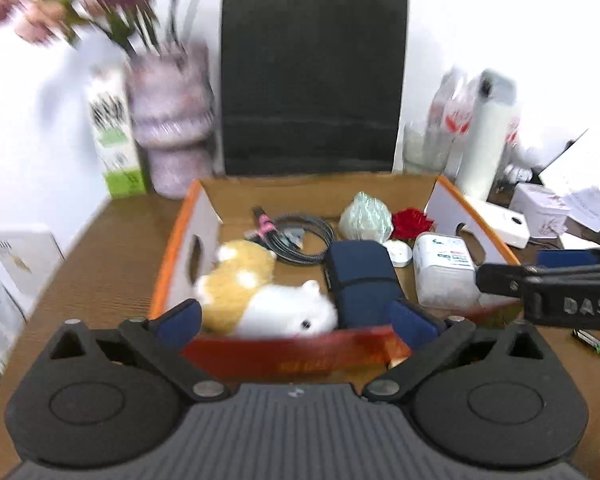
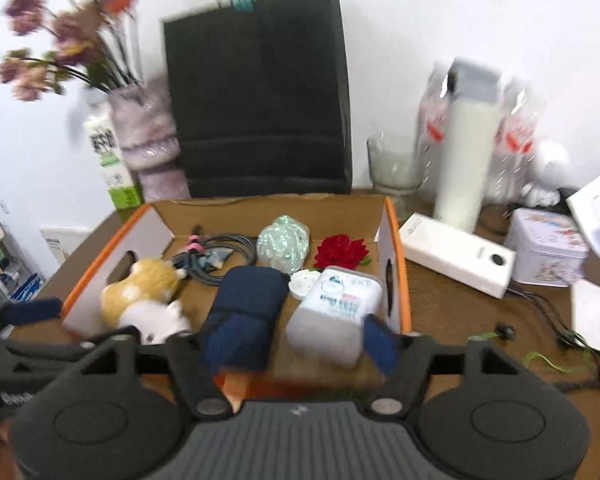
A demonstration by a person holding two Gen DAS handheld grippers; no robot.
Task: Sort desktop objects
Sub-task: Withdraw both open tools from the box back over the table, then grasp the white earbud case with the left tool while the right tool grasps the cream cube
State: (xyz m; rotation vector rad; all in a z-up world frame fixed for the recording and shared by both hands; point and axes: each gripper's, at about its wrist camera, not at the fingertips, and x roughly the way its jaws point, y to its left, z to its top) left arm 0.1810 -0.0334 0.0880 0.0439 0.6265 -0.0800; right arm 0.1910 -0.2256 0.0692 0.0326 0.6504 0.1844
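Item: cardboard box (image 1: 172,272) with orange rim, on the wooden desk (image 1: 112,248).

Contents, as we count them: plush hamster (image 1: 260,292) at near left; navy pouch (image 1: 360,280) beside it; white plastic container (image 2: 336,312) at near right; coiled cable (image 1: 300,240), wrapped greenish bundle (image 2: 282,246) and red fabric flower (image 2: 342,252) toward the back.

Left gripper (image 1: 296,320): fingers spread wide, holding nothing, poised at the box's near wall.

Right gripper (image 2: 284,344): fingers likewise spread, empty, framing the pouch and container (both views are motion-blurred).

Outside the box: white power bank (image 2: 456,258), printed tin (image 2: 548,248).

Risks, in our judgement: the grippers sit close together and could collide; a spread finger may catch the box wall and drag it; the soft hamster could slip from a shallow pinch.
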